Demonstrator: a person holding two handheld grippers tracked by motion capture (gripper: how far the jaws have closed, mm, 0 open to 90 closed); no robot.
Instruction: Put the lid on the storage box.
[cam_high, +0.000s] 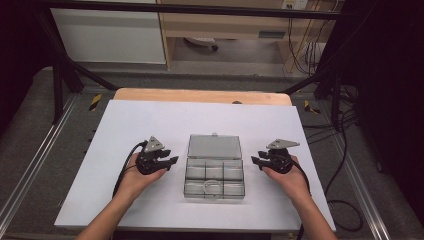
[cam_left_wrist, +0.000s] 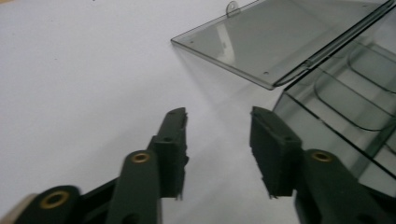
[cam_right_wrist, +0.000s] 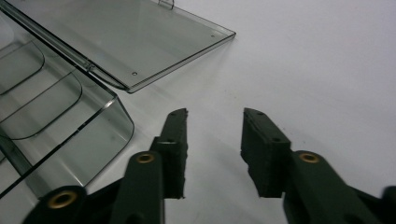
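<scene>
Flanking the open plastic box (cam_high: 214, 170), I have my left gripper (cam_high: 170, 161) and right gripper (cam_high: 256, 161) part-open, empty, box between them; next I'd judge reaching inward for its lid (cam_high: 214, 147).

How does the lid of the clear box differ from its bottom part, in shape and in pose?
The lid is a flat smoky panel lying open on the white sheet, on the far side of the hinge; the tray is deeper, with upright walls. The lid is plain, with a small tab at its far edge; the tray is split into compartments by dividers. Both are of the same transparent grey plastic and stay joined along one long edge.
</scene>
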